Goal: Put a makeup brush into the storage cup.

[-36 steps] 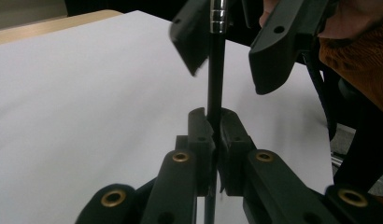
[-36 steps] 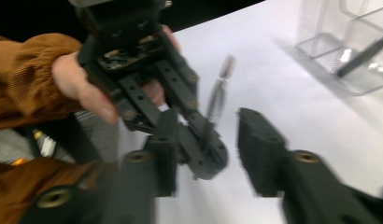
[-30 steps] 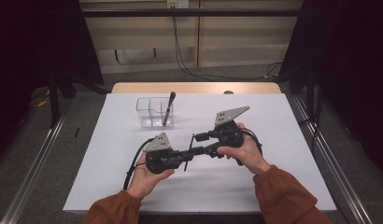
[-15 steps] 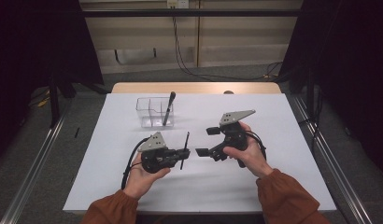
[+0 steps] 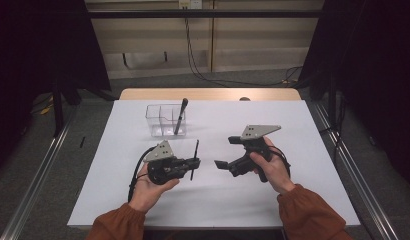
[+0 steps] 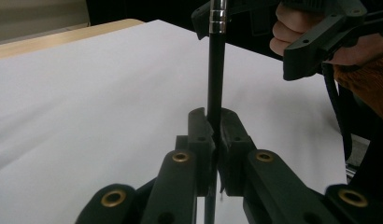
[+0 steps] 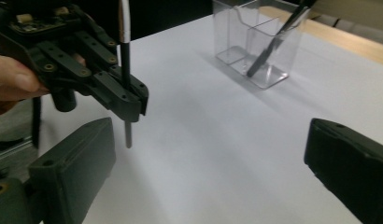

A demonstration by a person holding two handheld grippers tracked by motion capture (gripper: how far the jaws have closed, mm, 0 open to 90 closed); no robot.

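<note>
Holding pen [image 5: 194, 159] w/ left gripper [image 5: 192, 162]; right gripper [image 5: 219, 164] open.

Soft even light, dark surroundings

No text, label, brand, number or sign can be read anywhere in these pictures. The white table cover [image 5: 303, 150] in the middle of the high view is blank, and the clear plastic holder [image 5: 165, 120] toward its upper left carries no print. The black pen [image 6: 216, 70] in the top centre of the left gripper view bears no lettering that can be made out.
</note>
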